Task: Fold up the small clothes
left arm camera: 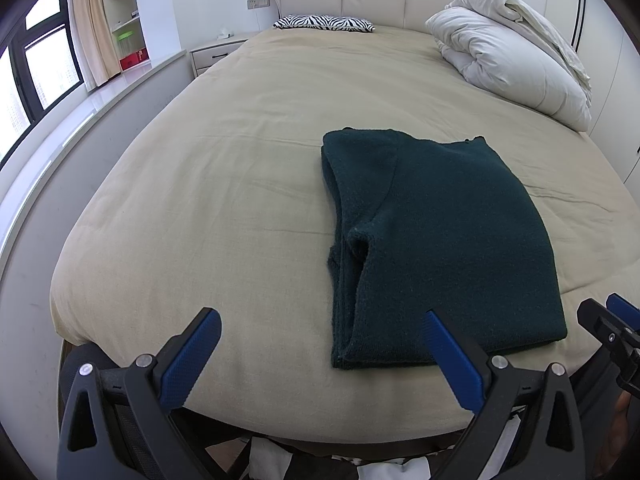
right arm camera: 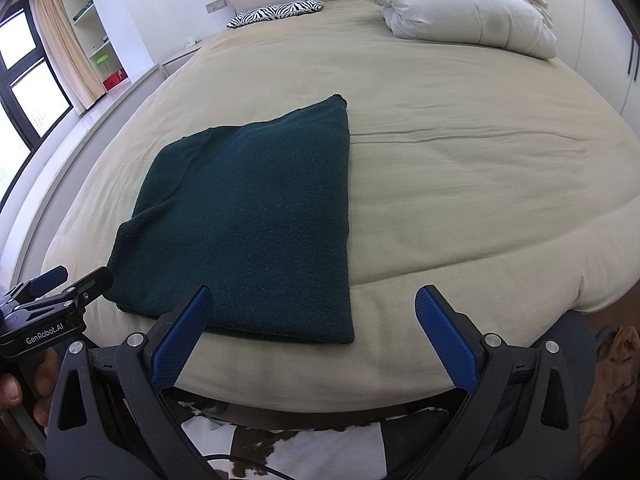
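Bed (left arm camera: 208, 184): beige cover, broad bare stretches left and right of the garment.
Duvet (left arm camera: 516, 60): bunched at the far right by the headboard.
Green garment (left arm camera: 432, 240): folded flat near the bed's front edge; left side seemingly layered folds.
Left tool (left arm camera: 320, 356): spread wide, holding nothing, at the front edge.
Right tool (right arm camera: 314, 336): spread wide, holding nothing, over the garment's near hem.

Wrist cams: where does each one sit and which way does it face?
Left wrist: on the left gripper at the foot of the bed, facing the headboard; green sweater ahead-right; own open blue fingers, right gripper at the right edge.
Right wrist: on the right gripper, same heading; sweater ahead-left; own open fingers, left gripper and a hand at the left edge.
Shared: sweater, bed, zebra pillow, white duvet.
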{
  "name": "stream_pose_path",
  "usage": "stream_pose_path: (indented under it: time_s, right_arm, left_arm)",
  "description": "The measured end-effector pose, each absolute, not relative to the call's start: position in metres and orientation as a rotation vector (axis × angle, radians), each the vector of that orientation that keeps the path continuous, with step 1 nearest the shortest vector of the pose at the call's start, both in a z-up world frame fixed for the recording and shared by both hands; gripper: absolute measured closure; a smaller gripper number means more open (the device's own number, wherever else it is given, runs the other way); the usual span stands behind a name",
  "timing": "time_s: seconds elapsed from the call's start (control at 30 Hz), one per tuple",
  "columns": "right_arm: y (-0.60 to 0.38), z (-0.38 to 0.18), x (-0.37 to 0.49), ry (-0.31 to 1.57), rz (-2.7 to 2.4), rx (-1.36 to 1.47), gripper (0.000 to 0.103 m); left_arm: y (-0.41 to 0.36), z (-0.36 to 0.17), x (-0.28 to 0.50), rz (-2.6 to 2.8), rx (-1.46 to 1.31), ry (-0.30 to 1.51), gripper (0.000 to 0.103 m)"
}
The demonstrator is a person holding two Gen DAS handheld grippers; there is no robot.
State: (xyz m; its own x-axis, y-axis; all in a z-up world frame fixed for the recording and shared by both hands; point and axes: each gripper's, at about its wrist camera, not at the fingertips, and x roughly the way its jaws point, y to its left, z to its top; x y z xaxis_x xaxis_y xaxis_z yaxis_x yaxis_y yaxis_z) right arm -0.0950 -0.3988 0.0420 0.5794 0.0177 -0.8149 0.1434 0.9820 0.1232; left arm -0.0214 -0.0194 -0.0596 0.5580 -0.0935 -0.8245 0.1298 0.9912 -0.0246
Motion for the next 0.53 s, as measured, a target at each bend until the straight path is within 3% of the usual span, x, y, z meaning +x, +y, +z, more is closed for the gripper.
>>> stream_pose_path:
  time_s: [0.53]
  right_arm:
    - [-0.3972, 0.0416, -0.0935, 0.955, -0.070, 0.185, 0.000]
  left_arm:
    - [-0.0138, -0.0602, -0.0190, -0.123, 0.036, 0.972, 0.000]
